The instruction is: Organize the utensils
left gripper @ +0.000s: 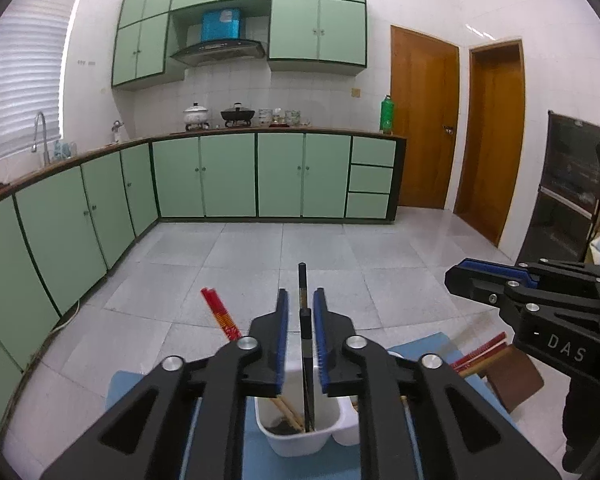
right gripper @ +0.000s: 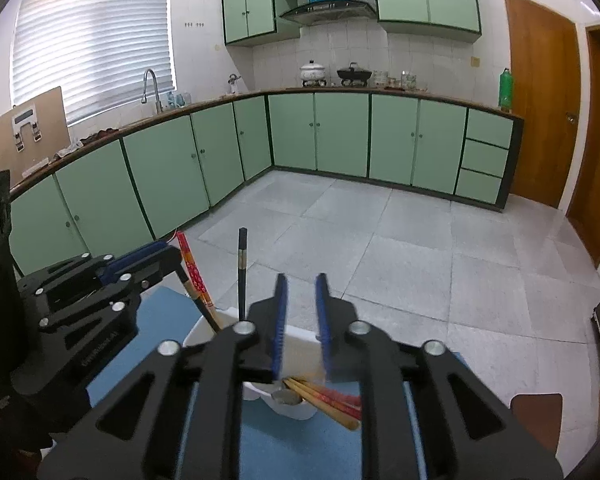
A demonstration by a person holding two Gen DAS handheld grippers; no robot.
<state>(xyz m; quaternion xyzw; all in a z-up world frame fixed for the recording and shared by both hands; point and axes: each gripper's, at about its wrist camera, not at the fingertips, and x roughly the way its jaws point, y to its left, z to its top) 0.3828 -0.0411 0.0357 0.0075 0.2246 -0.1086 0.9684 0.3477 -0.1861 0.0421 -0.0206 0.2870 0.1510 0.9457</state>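
Two black chopsticks [left gripper: 305, 344] stand upright in the white holder [left gripper: 300, 436] in the left wrist view, between the blue ribbed pads of the left gripper [left gripper: 302, 312], whose jaws stand slightly apart with a gap to the sticks on each side. Red chopsticks [left gripper: 220, 314] lean left out of the same holder. It sits on a blue mat [left gripper: 260, 456] near the table's far edge; beyond lies open grey tiled floor [left gripper: 260, 252] up to green cabinets [left gripper: 228, 176]. More red and wooden chopsticks [left gripper: 480, 354] lie at right, under the right gripper [left gripper: 460, 276]. In the right wrist view the right gripper [right gripper: 302, 312] hangs over the holder's [right gripper: 296, 408] right compartment, jaws apart on nothing; below them wooden and red chopsticks [right gripper: 324, 400] slant across the smooth plastic rim. The black stick [right gripper: 242, 276] stands at left, by the left gripper [right gripper: 140, 260].
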